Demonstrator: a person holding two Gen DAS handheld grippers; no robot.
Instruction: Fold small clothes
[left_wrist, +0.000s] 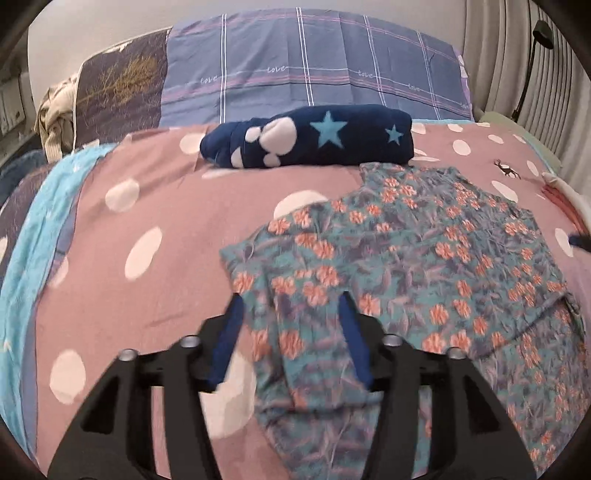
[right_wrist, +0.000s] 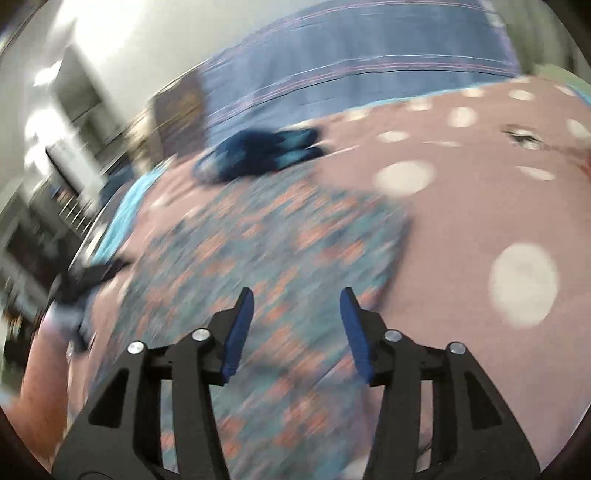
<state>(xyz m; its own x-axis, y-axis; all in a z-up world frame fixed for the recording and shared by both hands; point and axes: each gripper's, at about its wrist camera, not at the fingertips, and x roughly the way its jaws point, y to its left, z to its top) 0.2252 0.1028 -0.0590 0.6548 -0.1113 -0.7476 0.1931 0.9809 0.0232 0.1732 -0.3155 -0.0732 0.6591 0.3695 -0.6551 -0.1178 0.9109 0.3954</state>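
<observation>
A teal garment with orange flowers (left_wrist: 424, 251) lies spread on the pink bedcover with white dots (left_wrist: 166, 206); its left part is folded inward. My left gripper (left_wrist: 291, 301) hangs open over that left edge, and the cloth lies loose between the blue pads (left_wrist: 229, 332) without being pinched. In the blurred right wrist view the same floral garment (right_wrist: 258, 229) fills the middle. My right gripper (right_wrist: 297, 291) stands open above the garment's right part, and nothing is gripped between its fingers.
A folded navy fleece with stars and a paw print (left_wrist: 314, 136) (right_wrist: 258, 151) lies behind the garment. Behind it is a blue plaid pillow (left_wrist: 306, 62). A light blue cloth (left_wrist: 22, 258) runs along the bed's left side. A black lamp (left_wrist: 532, 62) stands far right.
</observation>
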